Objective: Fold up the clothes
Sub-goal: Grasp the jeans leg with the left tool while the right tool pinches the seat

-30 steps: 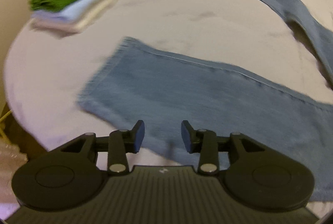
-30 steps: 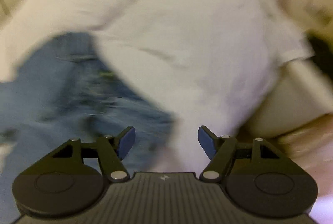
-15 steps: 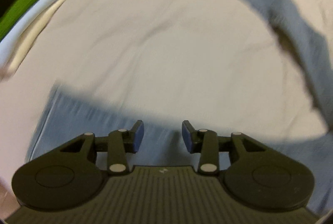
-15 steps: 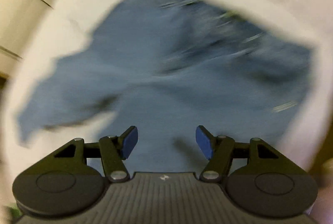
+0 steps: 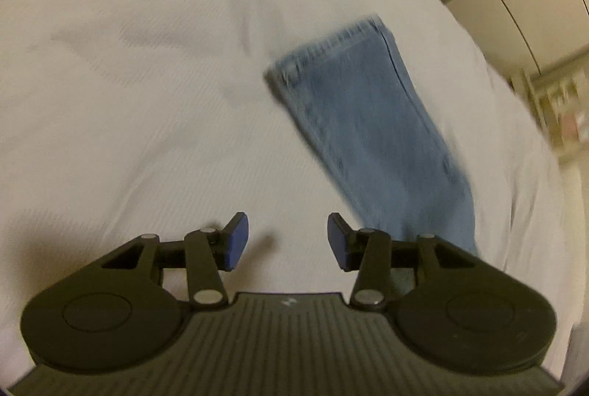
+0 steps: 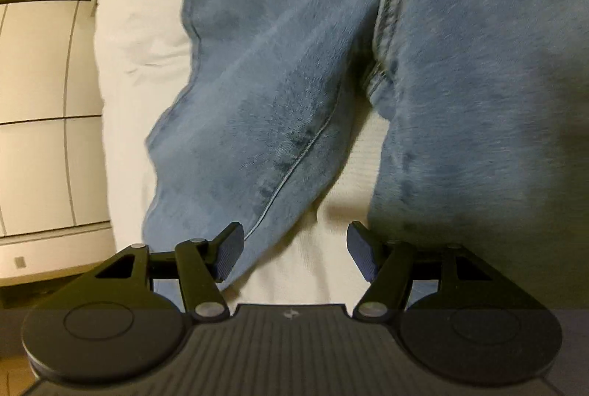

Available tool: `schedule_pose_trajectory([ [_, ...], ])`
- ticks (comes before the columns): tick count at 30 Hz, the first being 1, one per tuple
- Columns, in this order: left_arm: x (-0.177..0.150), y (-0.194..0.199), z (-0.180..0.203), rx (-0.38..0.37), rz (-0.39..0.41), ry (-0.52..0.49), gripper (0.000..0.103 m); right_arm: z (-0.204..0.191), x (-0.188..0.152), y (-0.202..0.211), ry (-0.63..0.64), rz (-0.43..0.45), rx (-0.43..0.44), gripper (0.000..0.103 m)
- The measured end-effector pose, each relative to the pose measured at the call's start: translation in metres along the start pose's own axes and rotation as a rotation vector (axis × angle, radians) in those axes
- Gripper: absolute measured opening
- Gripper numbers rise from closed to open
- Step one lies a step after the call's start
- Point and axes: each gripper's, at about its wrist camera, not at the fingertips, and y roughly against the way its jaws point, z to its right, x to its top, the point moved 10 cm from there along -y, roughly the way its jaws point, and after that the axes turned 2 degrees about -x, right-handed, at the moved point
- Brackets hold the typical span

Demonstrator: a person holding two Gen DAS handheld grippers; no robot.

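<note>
A pair of light blue jeans lies spread on a white bed. In the left wrist view one jeans leg (image 5: 371, 138) runs from its hem at the upper middle down to the right. My left gripper (image 5: 288, 241) hovers over bare sheet just left of that leg, its jaws opening with nothing between them. In the right wrist view the jeans (image 6: 294, 72) fill the frame, both legs parting at the crotch seam (image 6: 379, 79). My right gripper (image 6: 294, 250) is open above the strip of sheet between the legs, holding nothing.
The white bed sheet (image 5: 129, 83) is wrinkled. Beyond the bed's edge are pale cabinet panels (image 6: 40, 101) on the left of the right wrist view, and a shelf (image 5: 563, 109) at the far right of the left wrist view.
Both grippers swept fast across the bed. The left passed from the near leg and folded stack to the far leg's hem. The right swung from bare sheet onto the jeans' crotch.
</note>
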Motion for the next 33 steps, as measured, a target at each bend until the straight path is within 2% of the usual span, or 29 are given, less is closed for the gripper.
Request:
schedule_pose_trajectory([
  [2,0.027,-0.017,-0.002,-0.010,0.032,0.042,0.044,-0.002,0.003,-0.012,0.002,0.013,-0.019,0.066],
  [5,0.053,-0.040,0.000,0.013,0.072,0.043,0.054,-0.001,0.009,-0.030,-0.013,0.036,-0.045,0.066],
  [6,0.059,-0.050,0.001,0.036,0.074,0.037,0.054,-0.002,0.011,-0.035,-0.018,0.042,-0.049,0.066],
  [10,0.073,-0.079,0.004,0.045,0.082,0.072,0.055,-0.004,0.014,-0.045,-0.006,0.056,-0.055,0.065],
  [11,0.076,-0.084,0.007,0.048,0.086,0.072,0.054,-0.006,0.015,-0.046,-0.003,0.060,-0.052,0.065],
  [12,0.080,-0.088,0.010,0.052,0.088,0.064,0.037,-0.008,0.016,-0.046,-0.001,0.064,-0.048,0.065],
  [13,0.086,-0.089,0.016,0.054,0.091,0.040,0.026,-0.010,0.018,-0.046,0.001,0.069,-0.045,0.060],
  [14,0.092,-0.090,0.021,0.054,0.095,0.017,0.012,-0.012,0.019,-0.046,0.003,0.073,-0.042,0.048],
  [15,0.099,-0.084,0.027,0.022,0.107,0.006,0.010,-0.014,0.020,-0.047,0.005,0.078,-0.038,0.040],
  [16,0.107,-0.078,0.033,-0.011,0.120,-0.005,0.010,-0.016,0.021,-0.047,0.007,0.082,-0.035,0.026],
  [18,0.125,-0.042,0.046,-0.101,0.195,-0.030,0.010,-0.027,0.019,-0.042,0.024,0.068,-0.016,0.009],
  [20,0.139,-0.002,0.053,-0.165,0.254,-0.059,0.010,-0.037,0.016,-0.036,0.033,0.047,0.004,0.007],
  [22,0.146,0.039,0.049,-0.181,0.303,-0.107,0.010,-0.045,0.011,-0.029,0.039,0.021,0.016,0.007],
  [23,0.145,0.055,0.042,-0.164,0.322,-0.143,0.010,-0.048,0.009,-0.026,0.048,0.008,0.017,0.007],
  [26,0.122,0.069,-0.002,-0.068,0.309,-0.171,0.011,-0.038,-0.002,-0.026,0.058,-0.044,-0.025,0.007],
  [30,0.083,0.009,-0.081,0.159,0.165,-0.147,0.013,-0.012,-0.019,-0.055,0.063,-0.128,-0.104,0.007],
  [31,0.073,-0.008,-0.098,0.216,0.125,-0.147,0.014,-0.008,-0.021,-0.060,0.073,-0.133,-0.121,0.015],
  [33,0.075,-0.019,-0.092,0.263,0.138,-0.210,0.014,-0.003,-0.025,-0.070,0.095,-0.137,-0.154,0.020],
])
